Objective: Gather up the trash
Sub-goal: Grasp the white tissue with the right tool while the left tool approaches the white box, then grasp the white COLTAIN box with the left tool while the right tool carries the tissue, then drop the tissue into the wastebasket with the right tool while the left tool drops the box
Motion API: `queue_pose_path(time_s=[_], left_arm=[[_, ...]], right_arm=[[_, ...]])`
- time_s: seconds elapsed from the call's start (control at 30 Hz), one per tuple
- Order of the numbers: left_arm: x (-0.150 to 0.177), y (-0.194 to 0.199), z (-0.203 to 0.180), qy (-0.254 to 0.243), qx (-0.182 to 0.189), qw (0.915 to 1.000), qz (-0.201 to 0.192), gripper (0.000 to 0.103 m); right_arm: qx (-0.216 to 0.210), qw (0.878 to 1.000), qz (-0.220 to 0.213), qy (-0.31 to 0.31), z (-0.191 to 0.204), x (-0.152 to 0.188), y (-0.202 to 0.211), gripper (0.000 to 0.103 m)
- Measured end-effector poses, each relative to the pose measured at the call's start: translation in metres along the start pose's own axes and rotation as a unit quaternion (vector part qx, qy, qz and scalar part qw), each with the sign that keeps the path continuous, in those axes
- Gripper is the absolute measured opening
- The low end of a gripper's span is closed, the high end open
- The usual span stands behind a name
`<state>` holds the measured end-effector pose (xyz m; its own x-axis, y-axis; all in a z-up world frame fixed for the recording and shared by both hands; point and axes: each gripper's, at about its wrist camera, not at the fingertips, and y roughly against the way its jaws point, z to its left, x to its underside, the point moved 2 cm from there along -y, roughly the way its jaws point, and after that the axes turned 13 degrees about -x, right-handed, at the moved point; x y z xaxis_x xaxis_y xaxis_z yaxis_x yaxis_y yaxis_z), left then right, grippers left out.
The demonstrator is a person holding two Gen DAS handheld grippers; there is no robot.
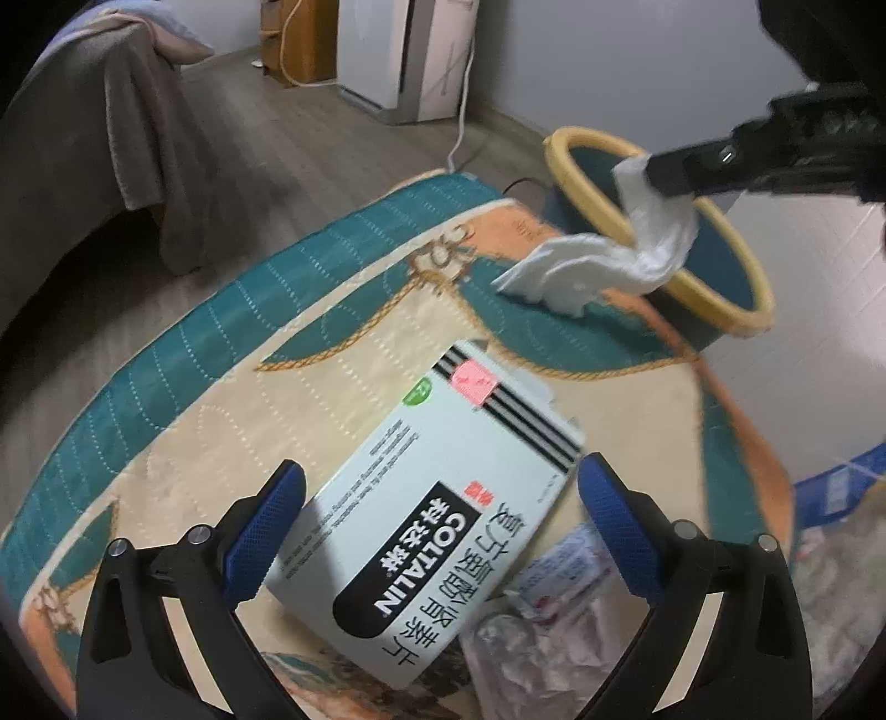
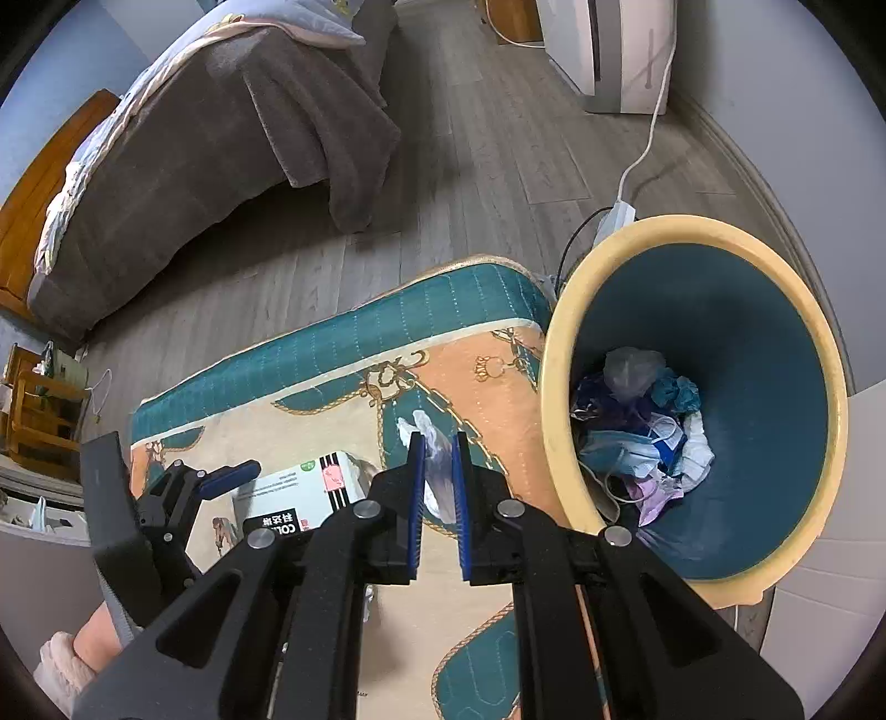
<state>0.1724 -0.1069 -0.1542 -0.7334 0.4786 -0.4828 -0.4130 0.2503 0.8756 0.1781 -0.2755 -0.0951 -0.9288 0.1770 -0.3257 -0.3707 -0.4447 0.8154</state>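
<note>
A white-and-black medicine box (image 1: 443,515) lies flat on a quilted teal-and-peach mat (image 1: 183,354). My left gripper (image 1: 443,498) is open, its blue pads (image 1: 277,520) standing to either side of the box without pressing it. My right gripper (image 2: 437,443) is shut on a crumpled white tissue (image 2: 434,471). In the left wrist view the tissue (image 1: 653,238) hangs from the right gripper (image 1: 659,174) at the near rim of a teal bin with a yellow rim (image 1: 570,160). The bin (image 2: 554,387) holds masks and wrappers (image 2: 642,437). The box (image 2: 299,487) and left gripper (image 2: 230,476) also appear in the right wrist view.
Crumpled clear wrappers (image 1: 531,626) lie beside the box on the mat. A bed with a grey blanket (image 2: 221,138) fills the left. A white appliance (image 2: 609,50) and its cable (image 2: 642,149) stand beyond the bin. A slippered foot (image 2: 66,659) shows at lower left.
</note>
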Motion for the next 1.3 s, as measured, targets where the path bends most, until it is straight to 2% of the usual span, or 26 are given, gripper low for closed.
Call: queue_pose_path(time_s=[0.13, 0.3, 0.37, 0.43, 0.5, 0.6, 0.67, 0.87, 1.1, 1.3], left_arm=[[-0.001, 0.008, -0.004, -0.005, 0.011, 0.9999, -0.009, 0.098], [0.008, -0.002, -0.019, -0.053, -0.034, 0.998, -0.001, 0.098], [0.012, -0.009, -0.02, -0.051, -0.029, 0.9981, 0.019, 0.098], [0.016, -0.018, -0.019, -0.054, -0.05, 0.9966, 0.037, 0.098], [0.017, -0.017, -0.021, -0.059, -0.061, 0.9959, 0.031, 0.098], [0.014, -0.017, -0.019, -0.042, -0.065, 0.9965, 0.032, 0.095], [0.012, -0.016, -0.016, -0.029, -0.071, 0.9966, 0.032, 0.089], [0.008, -0.009, -0.012, -0.013, -0.089, 0.9956, 0.026, 0.078], [-0.001, 0.008, -0.016, -0.008, -0.102, 0.9947, 0.002, 0.076], [-0.001, 0.017, -0.015, -0.005, -0.104, 0.9942, -0.028, 0.075]], right_arm=[[-0.002, 1.0, -0.002, 0.002, 0.002, 0.0, 0.001, 0.009], [-0.001, 1.0, 0.001, 0.006, 0.003, 0.001, -0.001, 0.009], [0.0, 1.0, 0.001, 0.006, 0.003, 0.001, 0.0, 0.009], [0.0, 1.0, 0.001, 0.006, 0.003, 0.001, 0.0, 0.009], [-0.001, 1.0, 0.002, 0.006, 0.003, 0.001, 0.0, 0.009], [0.0, 1.0, 0.002, 0.01, 0.004, 0.001, 0.0, 0.009], [0.0, 1.0, -0.001, 0.011, 0.004, 0.001, 0.001, 0.009], [0.0, 1.0, -0.017, 0.016, 0.006, -0.004, 0.013, 0.009], [-0.002, 0.998, -0.054, 0.029, 0.012, -0.013, 0.039, 0.009], [0.015, 0.995, -0.094, 0.042, 0.008, -0.021, 0.069, 0.009]])
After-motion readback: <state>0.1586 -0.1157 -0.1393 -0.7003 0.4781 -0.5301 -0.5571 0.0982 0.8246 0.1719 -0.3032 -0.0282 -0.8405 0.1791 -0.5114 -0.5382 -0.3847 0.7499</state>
